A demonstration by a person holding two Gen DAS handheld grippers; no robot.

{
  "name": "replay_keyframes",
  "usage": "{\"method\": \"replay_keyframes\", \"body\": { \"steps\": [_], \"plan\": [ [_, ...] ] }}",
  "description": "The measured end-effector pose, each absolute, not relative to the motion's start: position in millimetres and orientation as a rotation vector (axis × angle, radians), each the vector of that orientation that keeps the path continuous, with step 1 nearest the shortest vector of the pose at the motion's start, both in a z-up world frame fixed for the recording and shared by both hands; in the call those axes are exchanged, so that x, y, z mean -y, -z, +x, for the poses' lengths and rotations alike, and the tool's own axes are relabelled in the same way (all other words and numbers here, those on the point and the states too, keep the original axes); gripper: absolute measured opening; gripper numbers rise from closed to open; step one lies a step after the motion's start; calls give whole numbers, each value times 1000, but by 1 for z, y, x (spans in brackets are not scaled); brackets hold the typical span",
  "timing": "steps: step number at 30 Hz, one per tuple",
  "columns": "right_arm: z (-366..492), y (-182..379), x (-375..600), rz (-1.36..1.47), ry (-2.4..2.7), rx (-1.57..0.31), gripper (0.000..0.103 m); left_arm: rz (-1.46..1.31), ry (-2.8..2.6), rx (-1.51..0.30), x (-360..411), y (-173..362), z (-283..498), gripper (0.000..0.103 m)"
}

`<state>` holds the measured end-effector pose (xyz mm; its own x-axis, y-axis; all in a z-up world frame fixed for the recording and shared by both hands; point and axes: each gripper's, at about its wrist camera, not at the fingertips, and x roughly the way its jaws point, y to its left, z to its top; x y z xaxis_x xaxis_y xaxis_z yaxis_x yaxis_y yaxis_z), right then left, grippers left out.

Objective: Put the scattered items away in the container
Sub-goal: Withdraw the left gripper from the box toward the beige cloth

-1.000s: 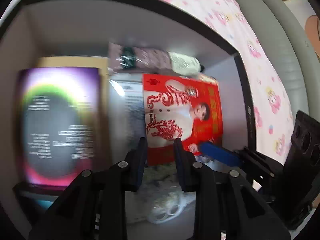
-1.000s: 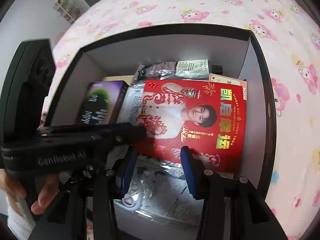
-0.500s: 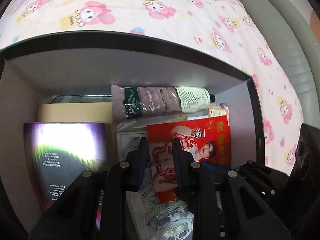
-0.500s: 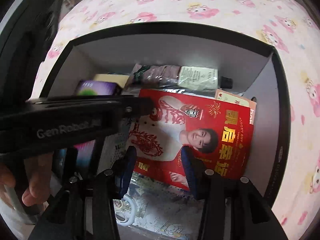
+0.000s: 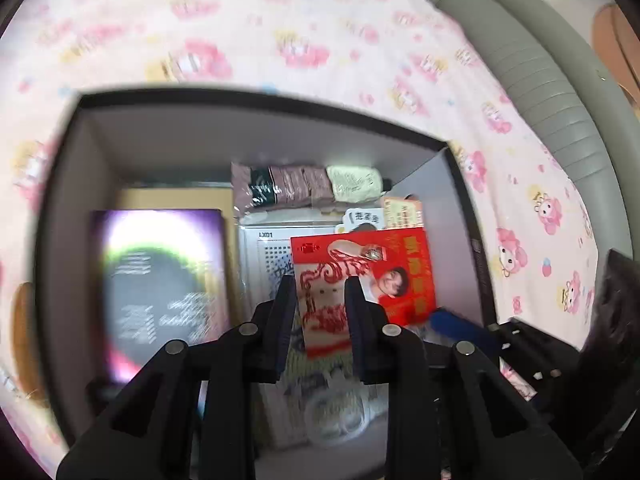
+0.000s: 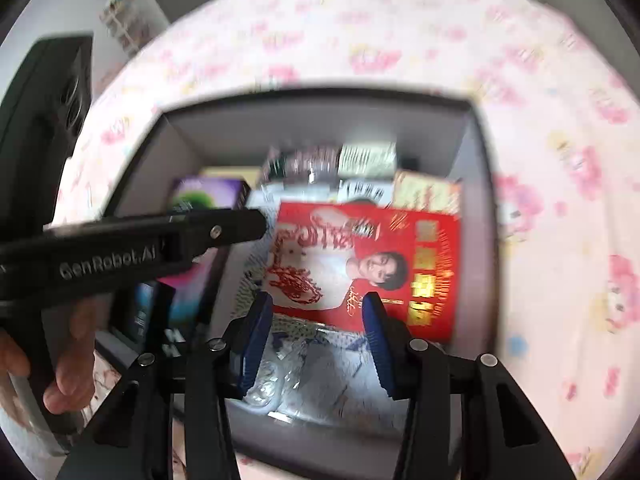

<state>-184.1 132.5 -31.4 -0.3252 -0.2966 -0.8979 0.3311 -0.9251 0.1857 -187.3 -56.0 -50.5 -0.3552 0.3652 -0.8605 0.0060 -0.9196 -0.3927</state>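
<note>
Fingers of left gripper [image 5: 318,294] and right gripper [image 6: 316,312] spread, nothing pinched, above filled box [image 5: 280,136]. Placing step judged finished; next move: locate leftovers on bedspread [image 6: 540,120].

We lift both tools up out of the box [image 5: 276,136]; its whole rim now shows, and the pink bedsheet [image 5: 280,32] fills twelve o'clock.

Pink cartoon-print cotton bedsheet [image 5: 320,40] is covering the bed; grey ribbed padded headboard [image 5: 540,76] is running beside it, daylight falling evenly.
</note>
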Motion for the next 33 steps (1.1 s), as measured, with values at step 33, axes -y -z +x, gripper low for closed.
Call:
{"method": "replay_keyframes", "body": {
  "steps": [33],
  "plan": [
    [-33, -54, -71, 1213, 2548, 42, 64, -1283, -2780, 459, 101, -47, -5, 63]
  ]
}}
